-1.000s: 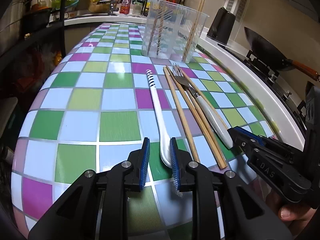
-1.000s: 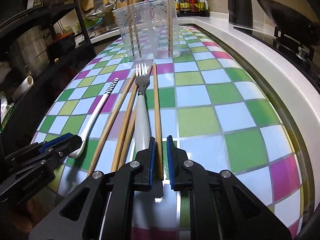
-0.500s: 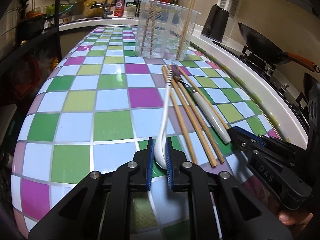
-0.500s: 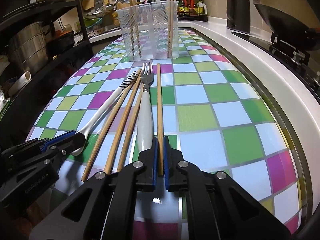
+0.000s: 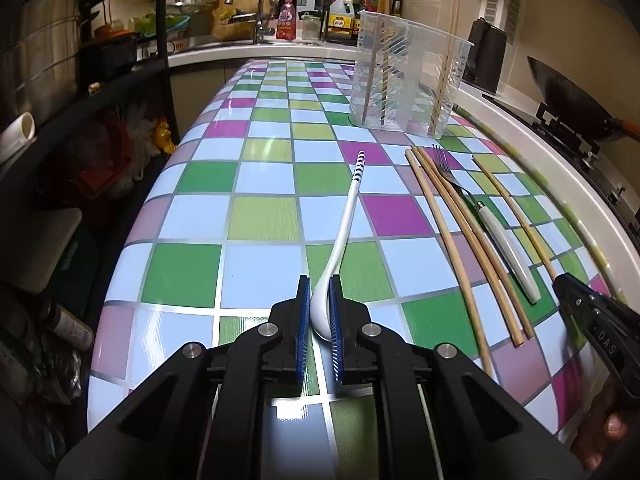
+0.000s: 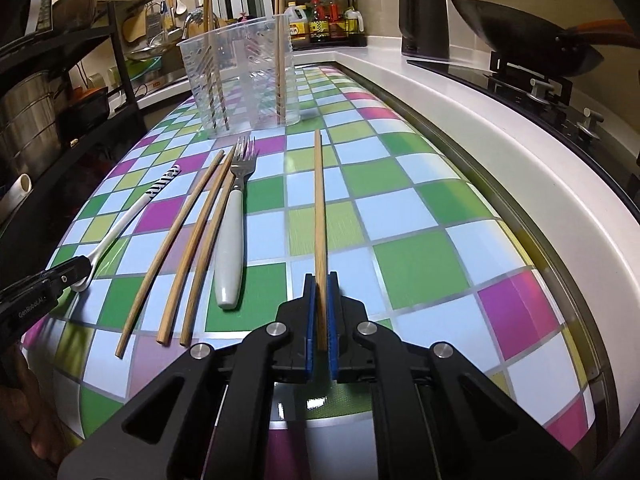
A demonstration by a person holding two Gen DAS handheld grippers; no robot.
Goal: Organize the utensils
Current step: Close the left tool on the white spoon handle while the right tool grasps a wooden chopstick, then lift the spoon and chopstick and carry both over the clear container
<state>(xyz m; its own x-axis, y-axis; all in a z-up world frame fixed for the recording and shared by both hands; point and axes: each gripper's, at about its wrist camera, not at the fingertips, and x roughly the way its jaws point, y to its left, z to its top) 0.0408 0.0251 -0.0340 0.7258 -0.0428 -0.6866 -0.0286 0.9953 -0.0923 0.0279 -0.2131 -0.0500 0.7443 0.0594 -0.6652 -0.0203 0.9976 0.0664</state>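
My left gripper (image 5: 319, 308) is shut on the bowl end of a white spoon (image 5: 344, 224) with a striped handle tip, raised off the checkered table (image 5: 260, 220). My right gripper (image 6: 321, 304) is shut on one wooden chopstick (image 6: 319, 208), which points forward above the table. Three more chopsticks (image 6: 180, 248) and a white-handled fork (image 6: 234, 232) lie on the table between the two grippers. A clear plastic cup (image 6: 240, 76) at the far end holds several chopsticks upright; it also shows in the left wrist view (image 5: 408, 76).
A white counter edge (image 6: 500, 152) runs along the right, with a stove, a wok (image 6: 520, 36) and a black kettle (image 6: 424, 20) behind it. Black shelves with pots (image 5: 48, 60) stand left of the table. A sink and bottles are at the back.
Both grippers closed, the left on the spoon and the right on the chopstick, then lifted them. The held chopstick has moved right, away from the fork; the spoon has moved left of the other utensils.
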